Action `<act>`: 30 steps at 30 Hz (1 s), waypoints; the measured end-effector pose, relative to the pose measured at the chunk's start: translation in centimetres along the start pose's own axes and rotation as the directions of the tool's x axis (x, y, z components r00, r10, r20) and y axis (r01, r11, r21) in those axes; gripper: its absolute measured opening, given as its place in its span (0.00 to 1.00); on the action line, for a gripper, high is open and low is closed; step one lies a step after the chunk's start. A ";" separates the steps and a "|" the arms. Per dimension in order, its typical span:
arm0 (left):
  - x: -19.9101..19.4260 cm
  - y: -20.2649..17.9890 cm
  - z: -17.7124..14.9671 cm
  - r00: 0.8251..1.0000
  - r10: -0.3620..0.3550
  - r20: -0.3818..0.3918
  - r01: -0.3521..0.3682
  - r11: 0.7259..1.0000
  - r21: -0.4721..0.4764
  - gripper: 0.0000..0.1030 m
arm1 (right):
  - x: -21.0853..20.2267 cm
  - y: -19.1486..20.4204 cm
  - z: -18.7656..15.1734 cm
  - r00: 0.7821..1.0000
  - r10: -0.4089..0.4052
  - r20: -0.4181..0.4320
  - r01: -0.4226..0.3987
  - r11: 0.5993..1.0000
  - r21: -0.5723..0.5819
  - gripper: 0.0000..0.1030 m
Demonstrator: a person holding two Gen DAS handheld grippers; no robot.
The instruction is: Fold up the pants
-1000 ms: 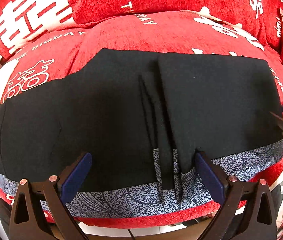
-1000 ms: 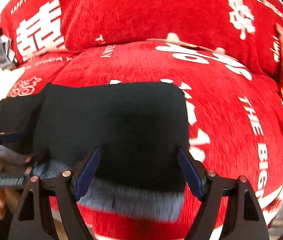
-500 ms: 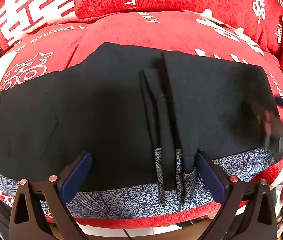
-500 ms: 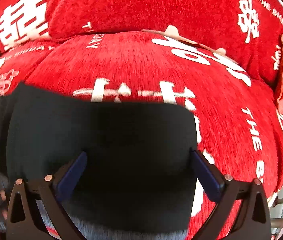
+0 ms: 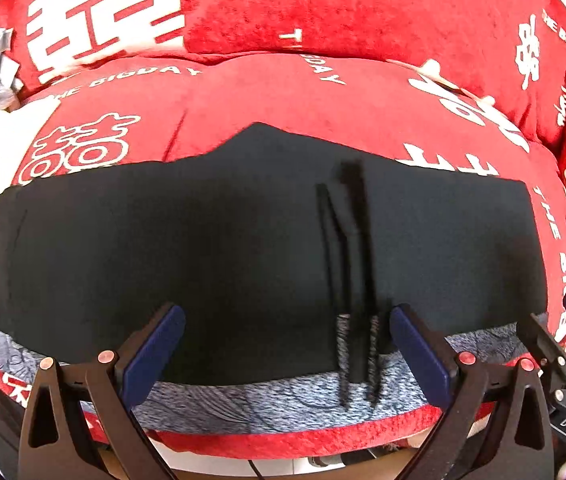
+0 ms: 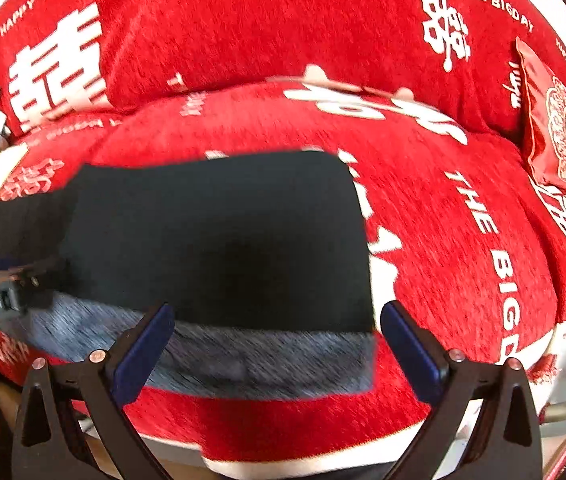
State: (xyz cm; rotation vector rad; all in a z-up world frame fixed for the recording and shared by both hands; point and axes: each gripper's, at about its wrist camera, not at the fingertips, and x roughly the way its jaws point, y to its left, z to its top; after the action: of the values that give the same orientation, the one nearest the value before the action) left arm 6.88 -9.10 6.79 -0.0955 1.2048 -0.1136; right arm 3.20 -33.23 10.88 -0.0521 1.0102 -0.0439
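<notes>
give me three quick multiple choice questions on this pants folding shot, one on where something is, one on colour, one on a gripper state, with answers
1. Where do the pants lie?
A. on the red cushion
B. on a wooden floor
C. in a basket

2. What colour is the band along the near edge of the pants?
A. yellow
B. grey patterned
C. green

3. How does the right gripper stand?
A. shut on the pants
B. shut on a hanger
C. open, holding nothing

Answers: 1 A, red cushion shows all around the dark cloth. 2 B, the band is speckled grey. 3 C, its fingers stand wide apart with no cloth gripped.
</notes>
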 end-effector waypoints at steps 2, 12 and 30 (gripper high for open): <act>0.5 0.1 -0.3 1.000 0.009 -0.019 -0.009 1.000 0.004 1.00 | 0.6 1.3 0.4 1.000 -0.006 -0.004 0.006 1.000 -0.023 0.99; -0.3 1.1 -1.5 1.000 0.006 -0.001 -0.006 1.000 -0.008 1.00 | 1.6 3.7 -1.9 0.999 -0.032 -0.043 0.029 0.997 -0.070 1.00; 0.3 8.8 -0.7 0.989 0.146 -0.015 -0.146 0.972 -0.186 1.00 | 3.6 10.4 4.3 0.996 0.080 -0.025 -0.083 0.992 -0.100 1.00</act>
State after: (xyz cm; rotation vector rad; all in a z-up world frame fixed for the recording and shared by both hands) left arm 6.67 -0.41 5.05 -0.1704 1.2181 0.1285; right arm 8.90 -22.95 9.43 -0.1029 1.0345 0.0817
